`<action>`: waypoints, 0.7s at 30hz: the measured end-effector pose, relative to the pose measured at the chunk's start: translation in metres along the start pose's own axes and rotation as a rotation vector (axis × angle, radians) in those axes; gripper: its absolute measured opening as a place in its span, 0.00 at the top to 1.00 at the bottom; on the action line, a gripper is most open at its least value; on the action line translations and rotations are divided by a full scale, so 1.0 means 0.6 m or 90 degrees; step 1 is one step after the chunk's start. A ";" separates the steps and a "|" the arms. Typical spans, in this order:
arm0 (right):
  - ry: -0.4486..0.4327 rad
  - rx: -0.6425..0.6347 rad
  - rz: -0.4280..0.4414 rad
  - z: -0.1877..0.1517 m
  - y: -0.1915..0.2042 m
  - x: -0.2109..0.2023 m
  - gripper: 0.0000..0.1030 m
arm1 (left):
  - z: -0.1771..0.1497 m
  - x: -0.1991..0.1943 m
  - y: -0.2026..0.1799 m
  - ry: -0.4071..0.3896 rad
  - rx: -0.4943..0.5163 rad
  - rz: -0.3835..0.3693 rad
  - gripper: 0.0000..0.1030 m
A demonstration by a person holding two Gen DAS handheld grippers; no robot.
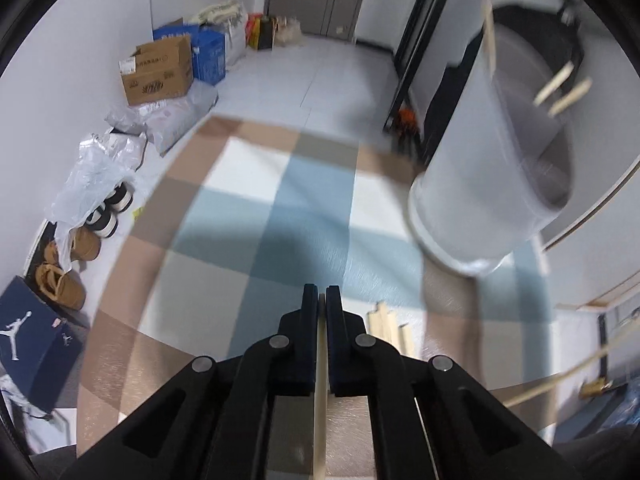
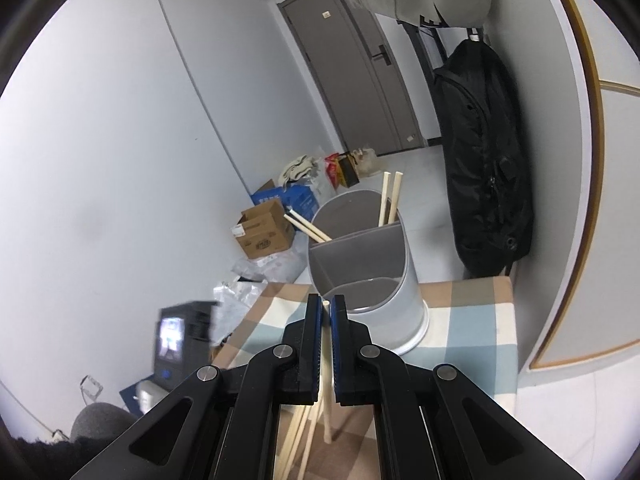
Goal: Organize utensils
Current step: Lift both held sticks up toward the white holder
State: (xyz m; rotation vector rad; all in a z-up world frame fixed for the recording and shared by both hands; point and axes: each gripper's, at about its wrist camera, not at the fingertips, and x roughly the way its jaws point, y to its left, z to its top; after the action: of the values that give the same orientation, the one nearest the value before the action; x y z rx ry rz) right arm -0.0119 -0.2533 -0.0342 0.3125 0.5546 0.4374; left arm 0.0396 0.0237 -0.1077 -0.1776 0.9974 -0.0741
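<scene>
Both the left claw (image 1: 321,294) and right claw (image 2: 325,304) are clamped on one chopstick each, near the divided holder (image 2: 372,264), presumably to drop them in.

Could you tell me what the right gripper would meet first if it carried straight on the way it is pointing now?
Probably the grey utensil holder, at its near low rim just past the right gripper; depth is uncertain.

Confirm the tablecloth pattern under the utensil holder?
Checked tablecloth: blue, white and tan squares. Clearest in the left wrist view, beside the grey utensil holder.
</scene>
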 end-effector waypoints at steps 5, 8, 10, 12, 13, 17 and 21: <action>0.000 -0.021 -0.009 -0.005 0.009 0.001 0.96 | 0.008 -0.072 0.000 -0.092 -0.010 -0.043 1.00; -0.006 -0.026 -0.014 -0.006 0.012 -0.004 0.96 | 0.007 -0.113 -0.007 -0.151 -0.004 -0.067 1.00; -0.010 -0.026 -0.018 -0.007 0.013 -0.007 0.96 | 0.008 -0.125 -0.012 -0.174 0.003 -0.079 1.00; -0.009 -0.028 -0.022 -0.008 0.016 -0.008 0.96 | 0.011 -0.126 -0.010 -0.182 0.007 -0.093 1.00; -0.009 -0.029 -0.024 -0.009 0.018 -0.008 0.96 | 0.010 -0.126 -0.012 -0.183 0.010 -0.094 1.00; -0.014 -0.038 -0.031 -0.008 0.029 -0.012 0.96 | 0.014 -0.131 0.001 -0.191 0.023 -0.094 1.00; -0.019 -0.049 -0.032 0.001 0.042 -0.016 0.96 | 0.019 -0.155 -0.001 -0.212 0.031 -0.101 1.00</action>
State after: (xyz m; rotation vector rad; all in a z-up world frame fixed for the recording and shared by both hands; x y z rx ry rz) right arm -0.0267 -0.2362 -0.0197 0.2300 0.5136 0.4043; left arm -0.0013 0.0380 -0.0246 -0.2172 0.6483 -0.2073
